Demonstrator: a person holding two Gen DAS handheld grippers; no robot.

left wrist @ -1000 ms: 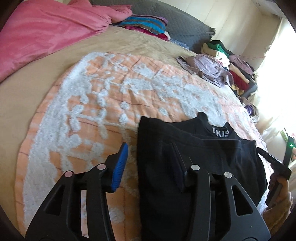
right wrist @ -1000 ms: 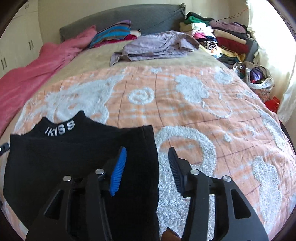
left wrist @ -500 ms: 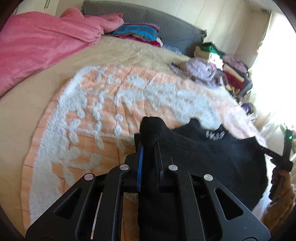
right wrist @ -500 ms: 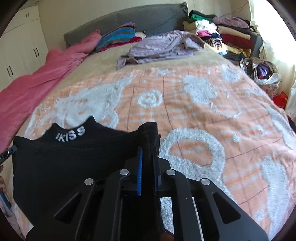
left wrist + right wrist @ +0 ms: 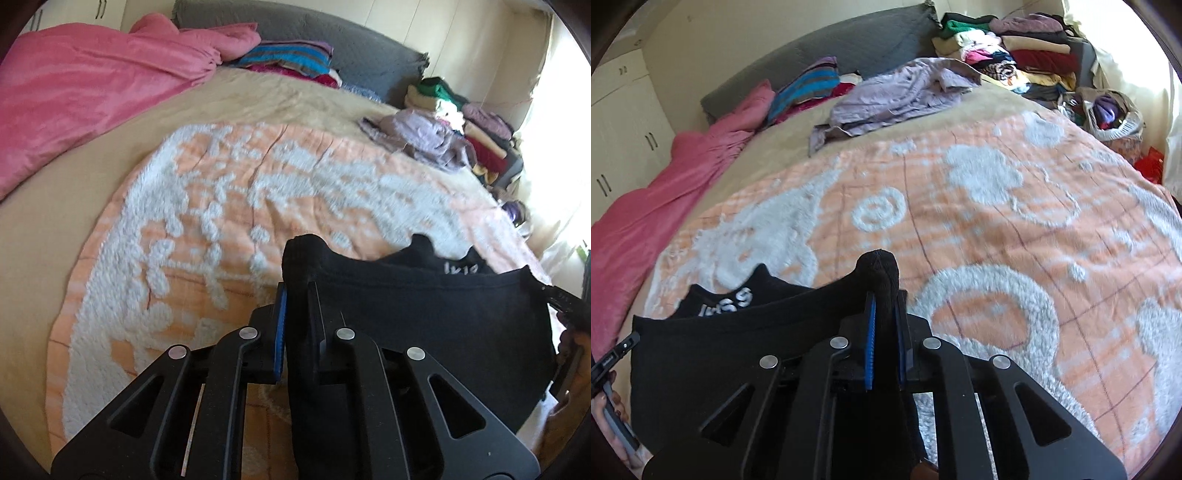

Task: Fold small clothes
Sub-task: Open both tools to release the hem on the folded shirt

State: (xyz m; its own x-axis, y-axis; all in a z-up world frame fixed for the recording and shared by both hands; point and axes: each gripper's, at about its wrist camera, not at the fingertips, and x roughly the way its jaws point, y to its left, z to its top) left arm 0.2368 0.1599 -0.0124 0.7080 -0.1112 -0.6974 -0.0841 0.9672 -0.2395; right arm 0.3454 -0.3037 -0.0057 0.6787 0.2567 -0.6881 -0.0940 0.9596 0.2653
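The left gripper [image 5: 295,306] was clamped on one near corner of the black top [image 5: 424,314]; the right gripper [image 5: 884,317] was clamped on the other near corner, with a nub of cloth bunched above each pair of pads; the hem between them hung as a raised, slightly sagging line. Holding both corners at once likely served to keep that edge straight, so that it could be carried over as one fold rather than dragged.

The top sat at the near end of the orange-and-white blanket [image 5: 997,229], partly lifted; its far part, the collar with white lettering [image 5: 727,304], lay low on the blanket, seemingly resting there. Its long axis appeared to run from the held hem away toward the collar, that is, toward the grey headboard [image 5: 849,48]; the collar pointed away from the person; the held edge ran crosswise, left to right.

A lilac heap [image 5: 905,96] lay well apart, farther up the bed; a pink duvet [image 5: 92,92] lay along the left side; stacked clothes [image 5: 1015,55] stood at the far right; none touched the top.
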